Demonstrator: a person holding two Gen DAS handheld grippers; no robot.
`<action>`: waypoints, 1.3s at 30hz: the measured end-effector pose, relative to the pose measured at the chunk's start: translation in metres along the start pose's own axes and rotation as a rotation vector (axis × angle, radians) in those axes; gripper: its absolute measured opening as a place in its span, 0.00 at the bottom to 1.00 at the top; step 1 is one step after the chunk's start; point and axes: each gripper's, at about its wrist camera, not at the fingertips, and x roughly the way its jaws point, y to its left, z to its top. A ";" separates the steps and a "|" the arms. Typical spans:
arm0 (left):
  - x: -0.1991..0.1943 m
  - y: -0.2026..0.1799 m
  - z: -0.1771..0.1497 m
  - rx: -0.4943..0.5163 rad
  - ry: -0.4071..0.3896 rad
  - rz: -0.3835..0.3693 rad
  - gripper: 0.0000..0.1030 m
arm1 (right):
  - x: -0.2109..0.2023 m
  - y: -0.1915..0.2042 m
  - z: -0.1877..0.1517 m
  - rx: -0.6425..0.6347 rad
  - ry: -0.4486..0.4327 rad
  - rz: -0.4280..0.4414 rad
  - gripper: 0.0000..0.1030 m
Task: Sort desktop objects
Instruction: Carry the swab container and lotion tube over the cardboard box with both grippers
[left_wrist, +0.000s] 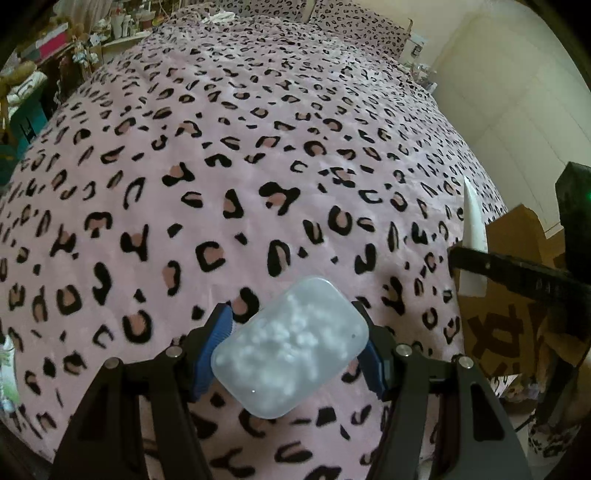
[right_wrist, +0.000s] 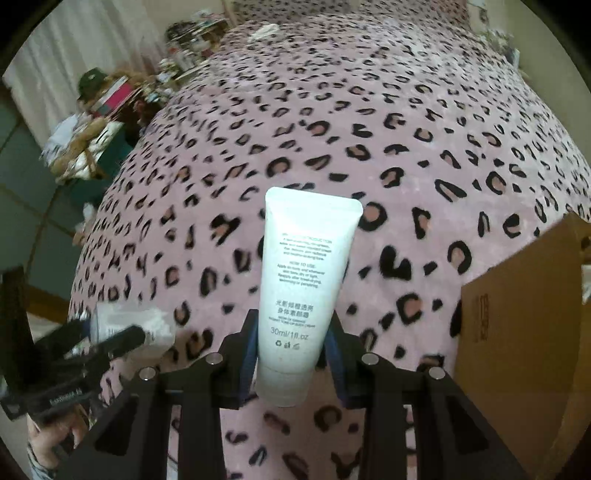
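Observation:
My left gripper is shut on a translucent plastic box of white cotton bits and holds it above the leopard-print bedspread. My right gripper is shut on a white cream tube, crimped end pointing away, above the same bedspread. The right gripper with the tube shows at the right of the left wrist view. The left gripper with its box shows at the lower left of the right wrist view.
An open cardboard box stands at the bed's right edge; it also shows in the left wrist view. Cluttered shelves stand left of the bed. Pillows lie at the far end.

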 end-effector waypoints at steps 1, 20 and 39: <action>-0.005 -0.003 -0.002 0.006 -0.002 0.006 0.63 | -0.001 0.004 -0.003 -0.010 0.000 0.002 0.33; -0.078 -0.088 -0.035 0.120 -0.058 0.011 0.63 | -0.100 0.002 -0.074 -0.045 -0.116 0.082 0.33; -0.086 -0.237 -0.032 0.345 -0.064 -0.038 0.63 | -0.169 -0.081 -0.112 0.078 -0.234 0.105 0.33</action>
